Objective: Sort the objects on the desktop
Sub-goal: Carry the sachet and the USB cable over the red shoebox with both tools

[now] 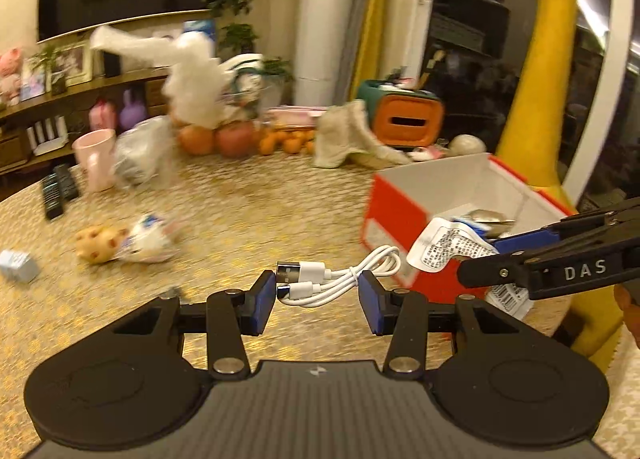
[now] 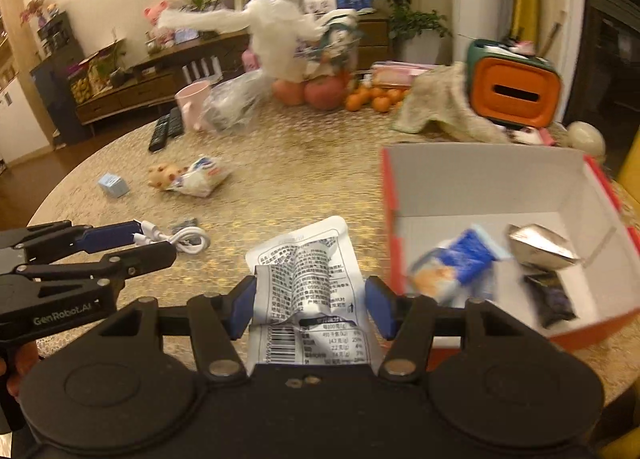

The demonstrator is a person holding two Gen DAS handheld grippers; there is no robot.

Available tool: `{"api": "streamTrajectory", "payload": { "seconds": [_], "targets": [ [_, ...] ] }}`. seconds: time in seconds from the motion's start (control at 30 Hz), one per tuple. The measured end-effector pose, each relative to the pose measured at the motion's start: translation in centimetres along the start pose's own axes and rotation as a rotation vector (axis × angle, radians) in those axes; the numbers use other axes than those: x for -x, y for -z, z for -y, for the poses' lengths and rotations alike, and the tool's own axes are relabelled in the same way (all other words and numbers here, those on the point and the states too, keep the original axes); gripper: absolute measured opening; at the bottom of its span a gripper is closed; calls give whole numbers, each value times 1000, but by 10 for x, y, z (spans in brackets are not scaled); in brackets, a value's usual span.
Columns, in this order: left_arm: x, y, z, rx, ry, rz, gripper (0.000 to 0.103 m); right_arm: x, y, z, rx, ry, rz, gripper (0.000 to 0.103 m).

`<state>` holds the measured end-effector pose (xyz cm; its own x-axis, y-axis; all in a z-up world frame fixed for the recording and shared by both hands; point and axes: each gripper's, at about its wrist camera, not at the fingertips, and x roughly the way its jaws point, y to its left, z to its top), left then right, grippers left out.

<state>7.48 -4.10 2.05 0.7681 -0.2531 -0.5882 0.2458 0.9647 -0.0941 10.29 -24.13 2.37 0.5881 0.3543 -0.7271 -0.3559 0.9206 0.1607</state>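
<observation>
Left gripper (image 1: 318, 301): fingers clamp white USB cable (image 1: 344, 273). Right gripper (image 2: 310, 309): fingers pinch crumpled snack wrapper (image 2: 308, 283), beside red-sided box (image 2: 492, 179) on counter (image 2: 280, 163).

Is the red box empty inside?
No, the red box already has a blue snack packet, a silver packet and a dark packet in it.

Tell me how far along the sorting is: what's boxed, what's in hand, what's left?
Boxed: a blue snack packet, a silver wrapper and a dark packet lie in the red box. In hand: the left gripper holds a white cable, the right gripper a white packet. Left: the cookie bag and small blue box, among others.
</observation>
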Motion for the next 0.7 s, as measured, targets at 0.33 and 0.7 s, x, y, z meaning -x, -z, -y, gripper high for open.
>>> {"api": "streamTrajectory", "payload": {
  "seconds": [0.33,0.7],
  "targets": [
    [-21,-22,68,-88,87,0,44,28,9,67,-69,76,51,58],
    [-63,-32,132,-226,149,-49,44,35,1,138,-130,189,84,58]
  ]
}}
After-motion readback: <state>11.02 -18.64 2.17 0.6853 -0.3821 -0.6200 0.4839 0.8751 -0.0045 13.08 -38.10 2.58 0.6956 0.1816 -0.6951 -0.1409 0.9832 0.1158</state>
